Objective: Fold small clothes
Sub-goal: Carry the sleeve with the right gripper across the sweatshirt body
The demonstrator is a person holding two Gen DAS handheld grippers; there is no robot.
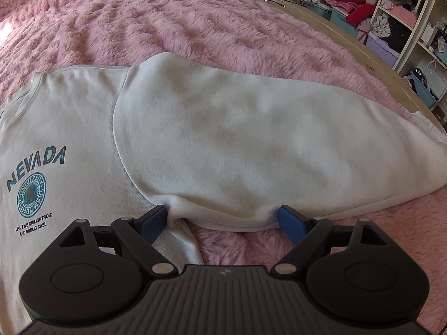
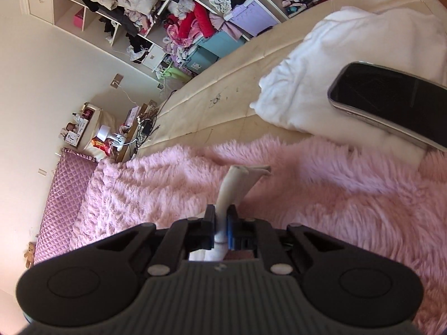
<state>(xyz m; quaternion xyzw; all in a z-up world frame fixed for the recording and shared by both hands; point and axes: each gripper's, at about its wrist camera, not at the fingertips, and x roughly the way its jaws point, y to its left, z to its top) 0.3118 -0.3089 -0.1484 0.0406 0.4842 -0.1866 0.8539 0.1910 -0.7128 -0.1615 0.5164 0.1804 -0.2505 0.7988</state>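
Your left gripper (image 1: 223,219) has its fingers spread wide at the hem of the white sweatshirt (image 1: 195,139), lying on the pink fuzzy blanket (image 1: 167,22). Your right gripper (image 2: 222,223) is clamped tight on a white fabric edge (image 2: 234,187).

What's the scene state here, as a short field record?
garment: white fleece sweatshirt with teal NEVADA print, sleeve folded across its body
surface: fluffy pink blanket
left hand-held gripper: open, blue fingertips straddling the folded sleeve edge
right hand-held gripper: shut on a white fabric strip
nearby: black smartphone resting on folded white cloth
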